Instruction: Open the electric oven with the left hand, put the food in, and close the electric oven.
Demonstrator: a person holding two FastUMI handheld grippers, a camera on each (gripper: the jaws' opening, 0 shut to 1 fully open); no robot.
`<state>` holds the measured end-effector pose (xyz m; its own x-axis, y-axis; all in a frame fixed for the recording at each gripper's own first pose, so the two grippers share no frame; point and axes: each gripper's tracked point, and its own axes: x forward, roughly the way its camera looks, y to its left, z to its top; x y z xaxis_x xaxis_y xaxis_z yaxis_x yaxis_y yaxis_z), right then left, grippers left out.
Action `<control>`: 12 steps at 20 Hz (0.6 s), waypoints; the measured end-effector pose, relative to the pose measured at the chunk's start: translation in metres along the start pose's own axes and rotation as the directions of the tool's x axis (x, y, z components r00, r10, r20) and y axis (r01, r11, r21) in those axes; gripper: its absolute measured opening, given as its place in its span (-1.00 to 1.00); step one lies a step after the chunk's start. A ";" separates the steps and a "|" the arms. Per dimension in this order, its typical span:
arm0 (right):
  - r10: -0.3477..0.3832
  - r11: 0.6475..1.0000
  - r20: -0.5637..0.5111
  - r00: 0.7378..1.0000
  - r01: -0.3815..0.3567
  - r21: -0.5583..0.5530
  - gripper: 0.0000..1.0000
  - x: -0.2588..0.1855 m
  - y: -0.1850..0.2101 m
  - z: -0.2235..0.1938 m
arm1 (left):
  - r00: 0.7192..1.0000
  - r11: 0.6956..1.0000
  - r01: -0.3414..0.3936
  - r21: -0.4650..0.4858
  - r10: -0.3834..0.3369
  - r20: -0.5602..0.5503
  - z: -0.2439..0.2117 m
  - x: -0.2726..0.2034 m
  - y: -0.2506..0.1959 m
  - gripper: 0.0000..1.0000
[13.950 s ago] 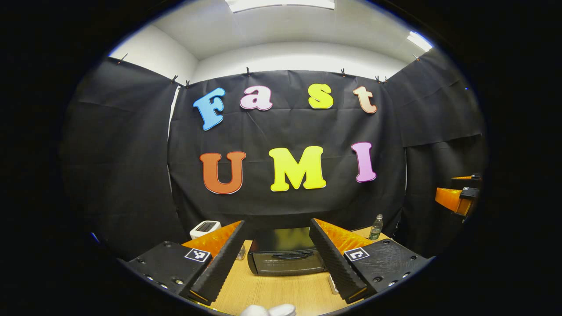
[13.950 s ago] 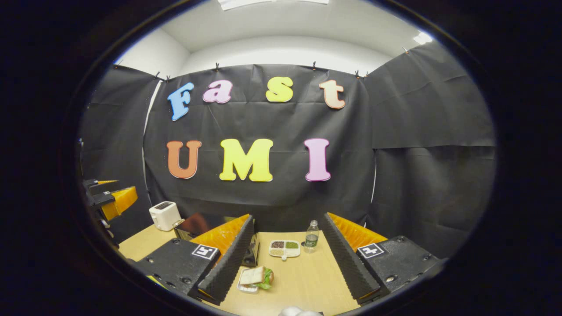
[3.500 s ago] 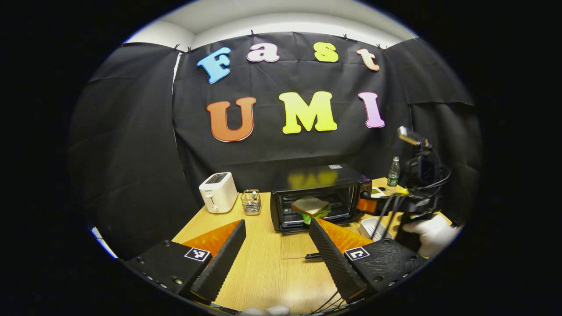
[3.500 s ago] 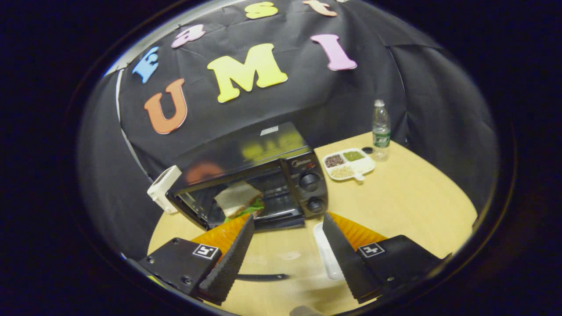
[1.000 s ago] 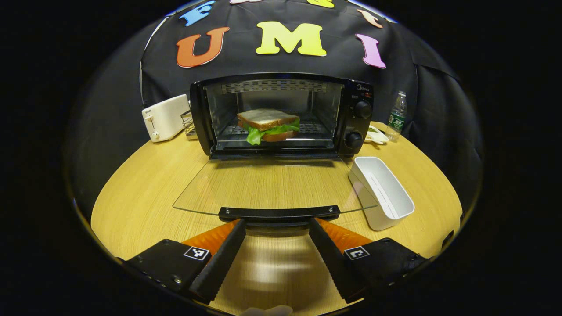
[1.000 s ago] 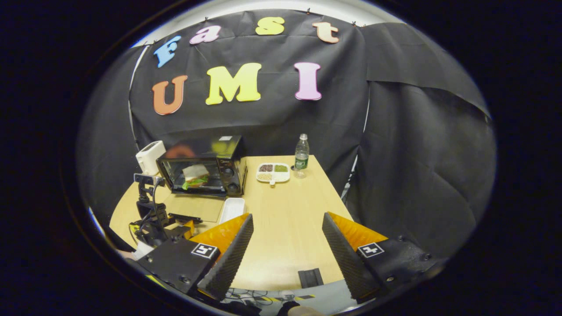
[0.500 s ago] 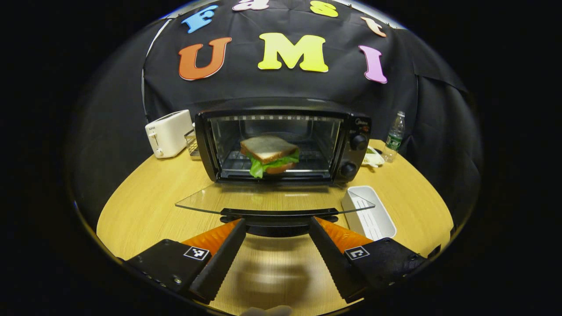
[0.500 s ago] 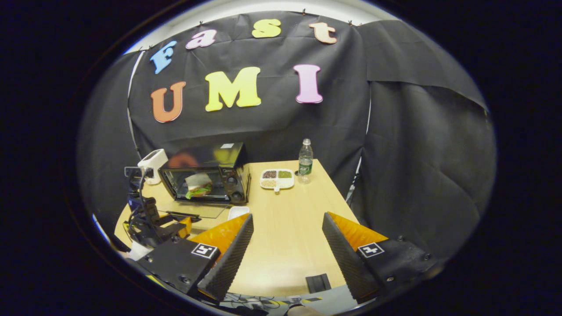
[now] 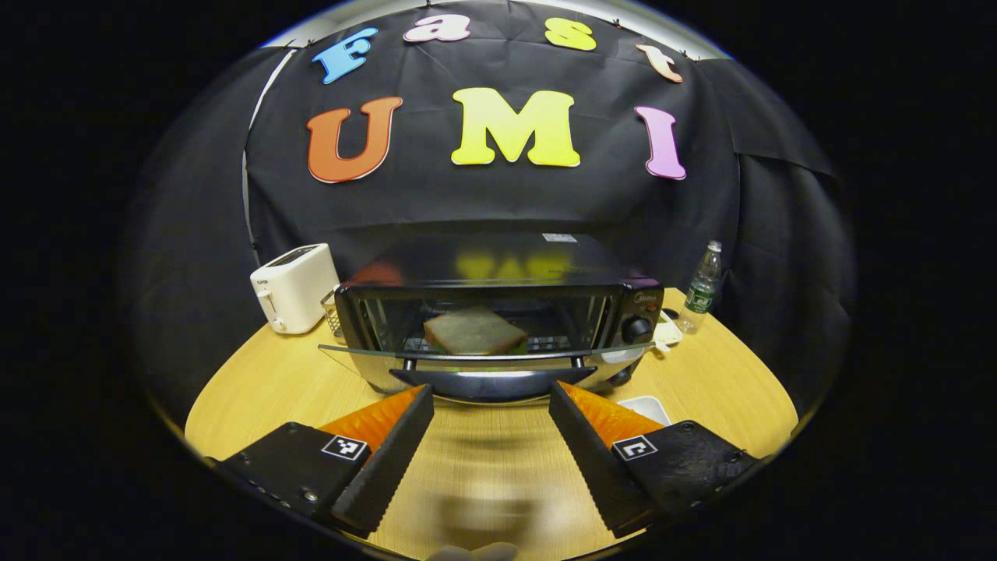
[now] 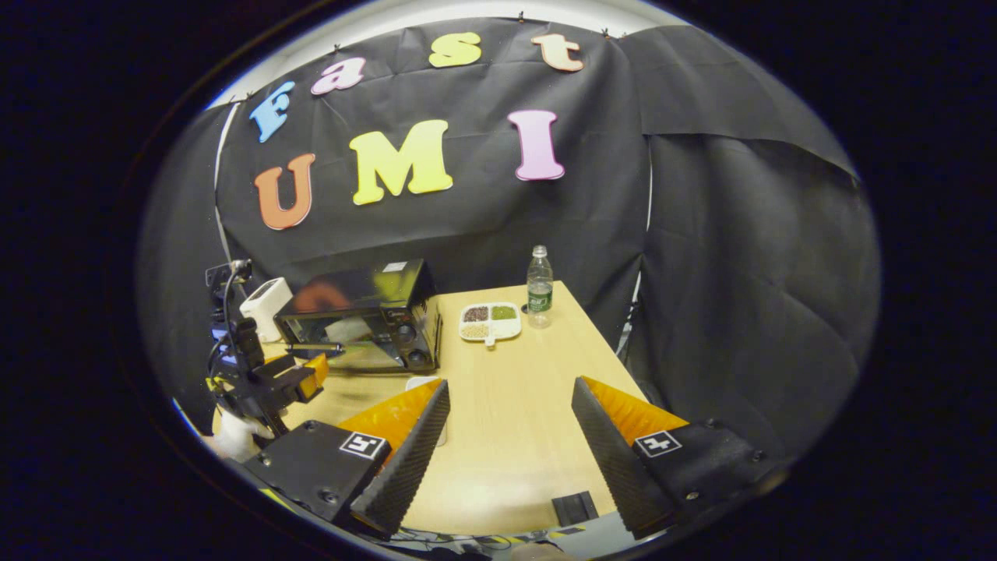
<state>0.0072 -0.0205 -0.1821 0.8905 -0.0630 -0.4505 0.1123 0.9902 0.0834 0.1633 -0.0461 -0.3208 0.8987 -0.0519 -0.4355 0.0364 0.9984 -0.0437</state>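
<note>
While the left tongs (image 9: 491, 401), spread apart, sit under the door handle (image 9: 489, 382), lift steadily until the oven (image 9: 498, 312) latches; right tongs (image 10: 510, 405) idle apart.

Left gripper (image 9: 489, 397) jaws apart, tips just under the oven (image 9: 498, 315) door handle (image 9: 489, 383); contact unclear. Glass door (image 9: 483, 354) partly raised, roughly level, not closed. Sandwich (image 9: 473, 333) on rack inside. Two knobs (image 9: 637, 329) on oven's right. Toaster (image 9: 292, 287) far left, bottle (image 9: 702, 287) far right, white tray (image 9: 646, 405) near right, on wooden desk (image 9: 273, 382).
</note>
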 end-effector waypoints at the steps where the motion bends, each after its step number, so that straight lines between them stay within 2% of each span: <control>1: -0.002 1.000 0.001 1.000 0.002 -0.002 1.00 0.001 0.000 0.001 | 1.000 1.000 -0.003 0.005 0.003 0.004 0.005 0.010 0.001 0.94; 3: -0.005 1.000 -0.001 1.000 0.005 -0.005 1.00 0.001 -0.001 0.001 | 1.000 1.000 -0.013 0.012 0.013 -0.007 0.014 0.026 0.004 0.95; 6: -0.012 1.000 0.005 1.000 0.012 -0.014 1.00 0.001 -0.004 0.004 | 0.999 1.000 -0.010 0.011 0.010 0.039 0.035 0.032 0.004 0.94; 12: 0.000 0.999 0.021 1.000 0.001 -0.036 1.00 0.000 0.001 0.009 | 0.998 1.000 -0.022 0.011 0.022 0.052 0.037 0.019 0.009 0.95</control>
<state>0.0114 -0.0207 -0.1738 0.8996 -0.0660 -0.4318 0.0973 0.9940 0.0508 0.1971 -0.0374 -0.2963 0.9208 -0.0290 -0.3890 0.0214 0.9995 -0.0238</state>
